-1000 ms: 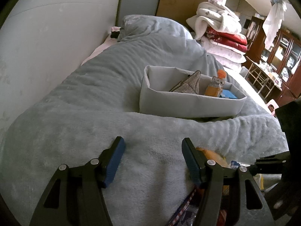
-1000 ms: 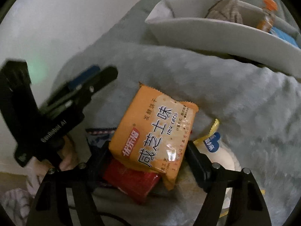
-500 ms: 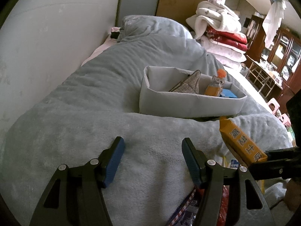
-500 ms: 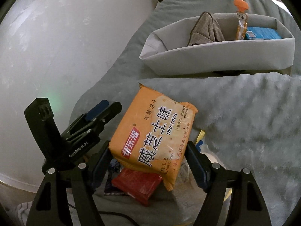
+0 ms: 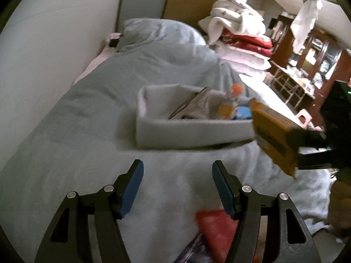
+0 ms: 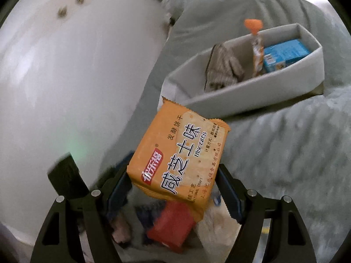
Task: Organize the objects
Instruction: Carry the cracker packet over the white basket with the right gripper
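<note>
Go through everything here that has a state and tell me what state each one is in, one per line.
right tool: shut on the biscuit pack.
biscuit pack: held up off the bed, tilted.
left tool: open, nothing in it.
grey bin: open-topped, partly filled.
pouch with orange cap: upright in the bin.
blue box: lying in the bin.
red packet: lying loose on the bed.

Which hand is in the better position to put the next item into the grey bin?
Right: the right gripper already holds the orange biscuit pack lifted near the grey bin. The left gripper is empty.
</note>
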Tool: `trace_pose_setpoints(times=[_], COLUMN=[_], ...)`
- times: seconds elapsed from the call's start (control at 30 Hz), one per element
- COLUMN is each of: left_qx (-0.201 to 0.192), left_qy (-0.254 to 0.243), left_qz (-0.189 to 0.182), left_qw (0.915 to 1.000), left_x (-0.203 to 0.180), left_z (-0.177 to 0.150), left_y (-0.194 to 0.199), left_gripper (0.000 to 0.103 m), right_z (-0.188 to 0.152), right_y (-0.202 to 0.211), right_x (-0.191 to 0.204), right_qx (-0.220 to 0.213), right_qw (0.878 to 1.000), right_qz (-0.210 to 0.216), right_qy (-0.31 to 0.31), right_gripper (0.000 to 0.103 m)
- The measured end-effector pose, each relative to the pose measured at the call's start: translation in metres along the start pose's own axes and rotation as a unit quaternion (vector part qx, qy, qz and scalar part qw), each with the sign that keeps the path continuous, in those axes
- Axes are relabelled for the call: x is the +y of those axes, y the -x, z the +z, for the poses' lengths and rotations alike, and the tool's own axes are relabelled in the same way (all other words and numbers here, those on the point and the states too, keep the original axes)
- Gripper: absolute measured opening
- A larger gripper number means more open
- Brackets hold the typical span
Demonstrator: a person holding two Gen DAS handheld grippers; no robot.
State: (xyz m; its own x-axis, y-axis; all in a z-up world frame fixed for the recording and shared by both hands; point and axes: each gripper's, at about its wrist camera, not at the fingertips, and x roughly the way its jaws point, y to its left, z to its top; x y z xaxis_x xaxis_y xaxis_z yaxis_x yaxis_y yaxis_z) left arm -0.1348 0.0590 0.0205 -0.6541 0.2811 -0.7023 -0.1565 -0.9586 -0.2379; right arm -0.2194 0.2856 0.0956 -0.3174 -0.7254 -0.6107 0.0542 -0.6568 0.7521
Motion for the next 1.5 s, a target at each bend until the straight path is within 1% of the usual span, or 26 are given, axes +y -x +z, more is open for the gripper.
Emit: trace_pose_setpoints(times=[0.07,0.1,0.13,0.17,0.2,0.27,0.3,0.4,0.43,0.53,0.57,0.63,0.67,0.7,0.73,0.8,0.9,1.07,1.1,1.13,1.17,1.2,1.3,1.4,1.5], left_qx=[-0.008,-0.012,-0.016,-0.019,-0.02,-0.023,-0.022,-0.017,-0.014,0.0,0.006,0.014,0.02,0.027,0.034,0.044,0.057,0.077,0.081,0.083,0.083,0.084,0.087,0.09,0.089], left_qy=[-0.014,-0.021,-0.025,-0.03,-0.033,-0.039,-0.045,-0.055,-0.055,-0.04,-0.034,-0.021,-0.014,-0.013,-0.014,-0.017,-0.022,-0.021,-0.022,-0.022,-0.024,-0.023,-0.017,-0.019,-0.017], left_qz=[-0.015,-0.024,-0.033,-0.052,-0.066,-0.086,-0.096,-0.109,-0.117,-0.139,-0.148,-0.165,-0.163,-0.158,-0.154,-0.143,-0.125,-0.114,-0.114,-0.114,-0.105,-0.103,-0.116,-0.115,-0.116], left_qw=[0.9998,0.9994,0.999,0.998,0.9971,0.9953,0.9942,0.9923,0.9915,0.9894,0.9883,0.986,0.9863,0.9869,0.9874,0.9885,0.9903,0.9903,0.9899,0.9898,0.9907,0.9909,0.9893,0.9891,0.989], left_x=[-0.011,-0.016,-0.02,-0.027,-0.032,-0.041,-0.047,-0.06,-0.063,-0.069,-0.07,-0.067,-0.066,-0.065,-0.065,-0.066,-0.07,-0.074,-0.075,-0.076,-0.077,-0.077,-0.075,-0.076,-0.076], left_z=[0.013,0.018,0.022,0.029,0.033,0.042,0.047,0.063,0.068,0.083,0.088,0.092,0.095,0.097,0.097,0.098,0.096,0.092,0.091,0.091,0.091,0.091,0.091,0.091,0.09], left_y=[0.0,0.0,0.001,0.001,0.001,0.001,-0.001,-0.01,-0.015,-0.033,-0.039,-0.047,-0.053,-0.058,-0.063,-0.071,-0.082,-0.098,-0.1,-0.102,-0.104,-0.105,-0.107,-0.108,-0.107], left_gripper=[0.063,0.063,0.063,0.063,0.063,0.063,0.063,0.063,0.063,0.063,0.063,0.061,0.058,0.053,0.051,0.051,0.051,0.05,0.041,0.036,0.028,0.028,0.027,0.027,0.026], right_z=[0.014,0.024,0.029,0.037,0.042,0.051,0.058,0.069,0.068,0.073,0.073,0.073,0.072,0.072,0.071,0.067,0.067,0.066,0.065,0.066,0.064,0.064,0.062,0.062,0.06], right_y=[0.0,0.0,-0.002,-0.005,-0.005,-0.013,-0.022,-0.038,-0.028,-0.041,-0.035,-0.041,-0.04,-0.043,-0.043,-0.043,-0.045,-0.049,-0.048,-0.048,-0.046,-0.045,-0.042,-0.042,-0.042], right_x=[-0.008,-0.014,-0.017,-0.024,-0.03,-0.039,-0.043,-0.048,-0.05,-0.055,-0.059,-0.066,-0.067,-0.07,-0.071,-0.075,-0.078,-0.085,-0.085,-0.087,-0.088,-0.089,-0.092,-0.094,-0.097], right_qx=[-0.013,-0.028,-0.036,-0.052,-0.059,-0.064,-0.06,-0.064,-0.066,-0.068,-0.067,-0.06,-0.059,-0.054,-0.051,-0.048,-0.049,-0.044,-0.045,-0.046,-0.05,-0.054,-0.056,-0.056,-0.053], right_qw=[0.999,0.996,0.994,0.989,0.986,0.977,0.971,0.961,0.959,0.951,0.949,0.942,0.94,0.938,0.936,0.933,0.933,0.928,0.928,0.928,0.928,0.928,0.928,0.929,0.927], right_qz=[0.017,0.018,0.016,0.018,0.025,0.05,0.075,0.102,0.104,0.119,0.125,0.143,0.148,0.157,0.164,0.176,0.181,0.198,0.198,0.198,0.194,0.192,0.192,0.19,0.196], right_qy=[-0.043,-0.08,-0.099,-0.134,-0.156,-0.198,-0.218,-0.249,-0.254,-0.276,-0.281,-0.298,-0.302,-0.305,-0.306,-0.311,-0.308,-0.313,-0.314,-0.314,-0.315,-0.315,-0.314,-0.314,-0.316], right_gripper=[0.076,0.076,0.076,0.076,0.076,0.076,0.076,0.076,0.076,0.076,0.076,0.076,0.076,0.076,0.076,0.076,0.076,0.076,0.076,0.076,0.076,0.076,0.076,0.076,0.078])
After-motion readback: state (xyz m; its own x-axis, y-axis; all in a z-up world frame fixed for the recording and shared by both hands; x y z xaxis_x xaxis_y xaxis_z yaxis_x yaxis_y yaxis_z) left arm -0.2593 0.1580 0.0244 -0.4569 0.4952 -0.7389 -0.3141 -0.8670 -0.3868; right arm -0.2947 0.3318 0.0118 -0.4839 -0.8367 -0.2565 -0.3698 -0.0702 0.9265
